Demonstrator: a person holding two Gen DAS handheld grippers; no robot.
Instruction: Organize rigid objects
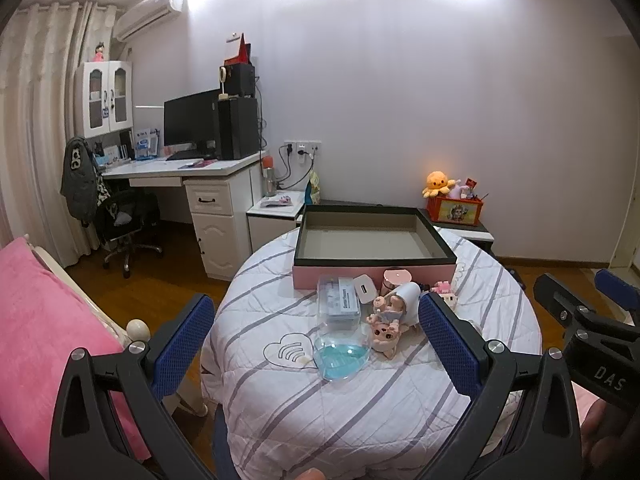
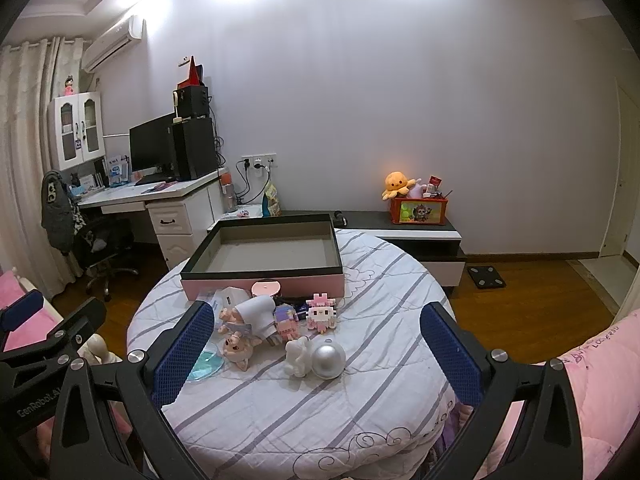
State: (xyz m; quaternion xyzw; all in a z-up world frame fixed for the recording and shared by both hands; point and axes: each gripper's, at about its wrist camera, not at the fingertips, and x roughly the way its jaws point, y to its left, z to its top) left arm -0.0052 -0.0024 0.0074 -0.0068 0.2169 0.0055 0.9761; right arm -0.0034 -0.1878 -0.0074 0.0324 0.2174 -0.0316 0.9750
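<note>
From the left wrist, the left gripper (image 1: 316,344) hangs with fingers spread apart and holding nothing, above a round tabletop (image 1: 360,412) under a striped cloth. A pink box (image 1: 374,276) sits open at the far edge; a blue heart dish (image 1: 340,358) and pig figure (image 1: 386,328) lie before it. From the right wrist, the right gripper (image 2: 316,344) is likewise apart, over a silver ball (image 2: 328,360) and pink block toy (image 2: 321,314).

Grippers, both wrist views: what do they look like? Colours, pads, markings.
Both match: the left gripper and the right gripper have black plastic triangulated frames, silver pivot bolts and blue dimpled rubber pads on the fingers. White lettering on the bodies, partly cut off: "DAS" and "GenRobot.AI". No cables visible.
</note>
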